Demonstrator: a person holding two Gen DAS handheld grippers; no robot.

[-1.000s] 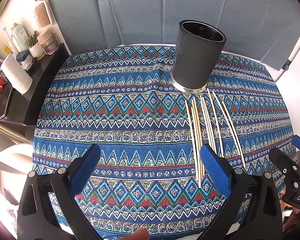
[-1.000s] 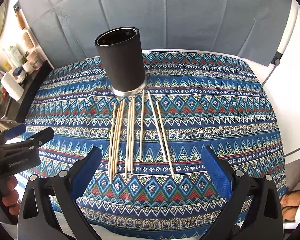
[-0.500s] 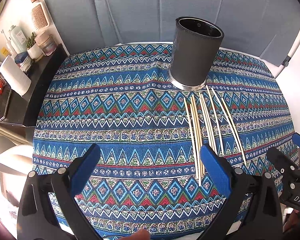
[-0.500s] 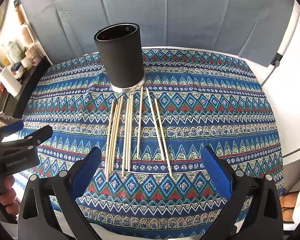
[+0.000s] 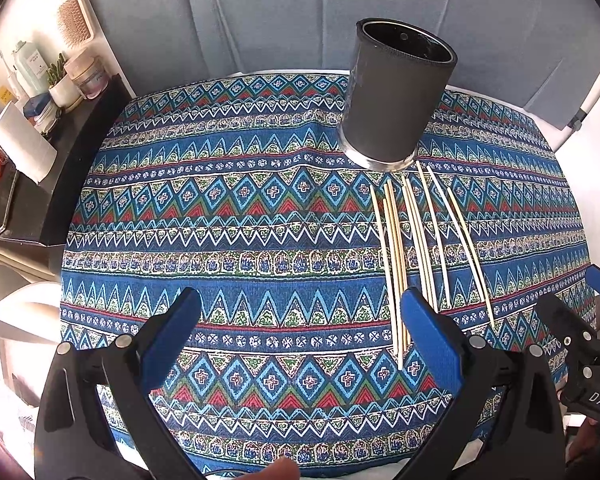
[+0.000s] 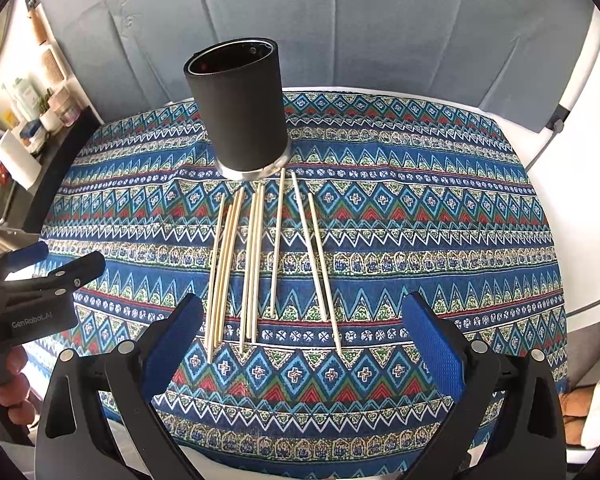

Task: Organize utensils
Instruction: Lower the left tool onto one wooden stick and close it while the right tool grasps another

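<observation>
Several pale wooden chopsticks lie side by side on a blue patterned tablecloth, their far ends near a tall dark cylindrical holder that stands upright and looks empty. My right gripper is open and empty, hovering over the near ends of the chopsticks. My left gripper is open and empty, to the left of the chopsticks, with its right finger beside their near ends. The holder shows at the upper right of the left wrist view.
A dark side shelf at the left holds bottles, a small plant and a paper roll. A blue-grey cushioned backrest stands behind the table. The white table edge shows at the right.
Both grippers have eased slightly forward and lower toward the table; the holder and chopsticks look a little nearer. Both stay open. Nothing on the table has moved.
</observation>
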